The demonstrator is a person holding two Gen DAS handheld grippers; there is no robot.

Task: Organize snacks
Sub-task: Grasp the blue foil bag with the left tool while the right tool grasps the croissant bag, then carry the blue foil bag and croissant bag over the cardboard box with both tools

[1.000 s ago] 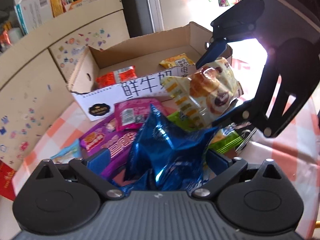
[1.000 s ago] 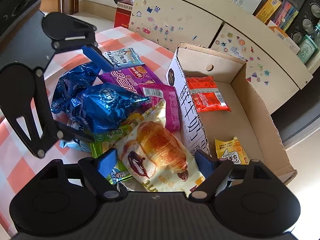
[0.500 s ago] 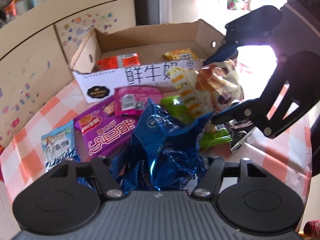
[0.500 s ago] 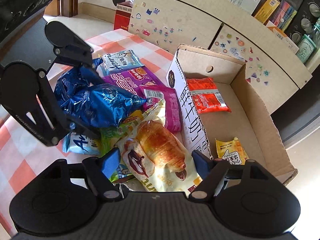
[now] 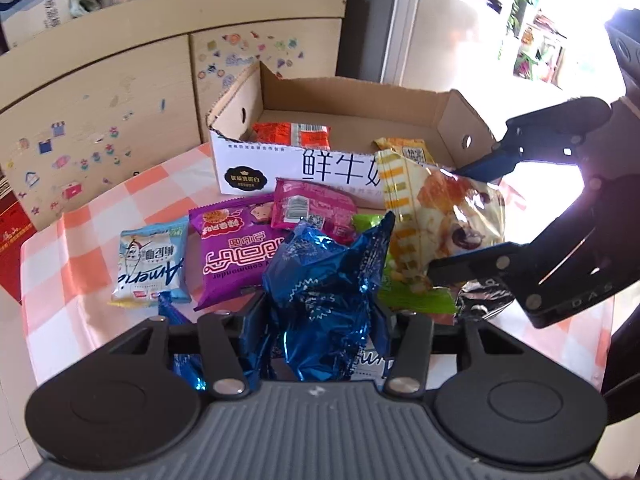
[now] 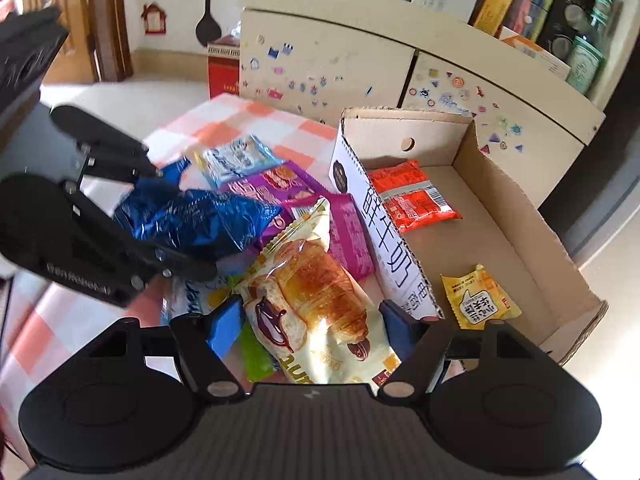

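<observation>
Left claw clamped on one blue packet; right claw clamped on one croissant packet, both raised above table

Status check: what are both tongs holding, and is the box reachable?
Left tongs shut on crinkled blue foil bag. Right tongs shut on croissant packet. Open cardboard box unobstructed.

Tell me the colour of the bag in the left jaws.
Shiny metallic blue bag, clearest in the left wrist view.

2 claws, 1 cardboard box, 2 packets inside, 1 croissant pack, 1 blue foil bag.
</observation>
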